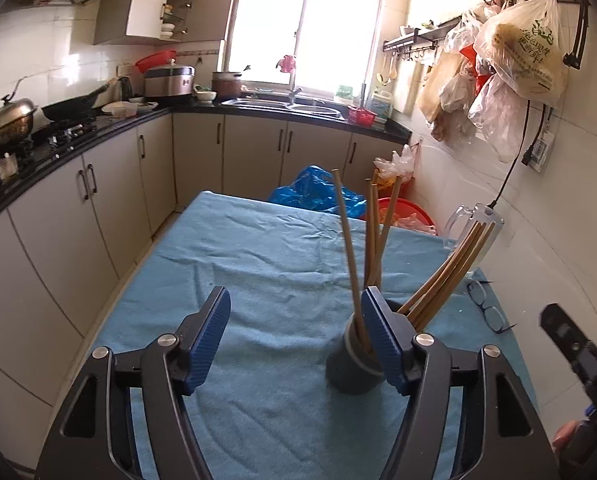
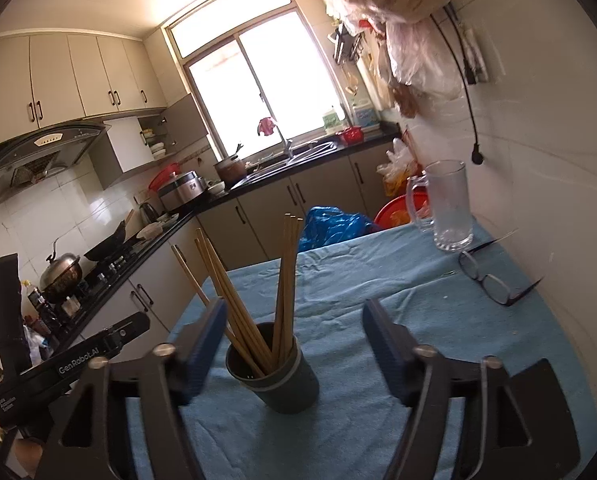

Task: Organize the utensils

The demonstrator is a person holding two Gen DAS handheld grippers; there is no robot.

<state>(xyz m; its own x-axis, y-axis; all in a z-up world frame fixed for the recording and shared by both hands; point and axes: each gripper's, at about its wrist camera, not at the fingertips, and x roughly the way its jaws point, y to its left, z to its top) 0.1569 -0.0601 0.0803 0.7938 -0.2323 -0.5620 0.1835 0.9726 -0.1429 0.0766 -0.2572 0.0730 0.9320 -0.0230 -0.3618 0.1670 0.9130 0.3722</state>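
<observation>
Blue-padded fingers of the left tongs (image 1: 296, 336) fill the bottom of the left wrist view; they are spread wide and nothing is gripped between the pads. The right-hand finger (image 1: 382, 344) overlaps the rim of a dark cup (image 1: 348, 368) in the picture; whether it touches the cup cannot be told.

The cup is set upright on the blue cloth (image 1: 258, 264) that covers the desk, toward 5 o'clock of the cloth as seen from the left wrist. Wooden chopsticks (image 1: 352, 252) are stood in it, long axes steep, lower ends down in the cup. One group is pointed up toward 12 o'clock, one single stick leaning slightly toward 11; a second bundle is fanned out toward 1 to 2 o'clock, its tips seen against a glass mug (image 1: 478, 220) behind.

In the right wrist view the right tongs (image 2: 294, 332) are likewise held wide apart and empty, the cup (image 2: 282, 380) and chopsticks (image 2: 286, 280) being seen between the fingers, nearer the left one, with no pad pressed on them. Here one bundle is leaned toward 11 o'clock and the other is nearly vertical.

The glass mug (image 2: 450, 208) is stood at the far right corner of the cloth, with a pair of spectacles (image 2: 494, 280) lying just beside it.
</observation>
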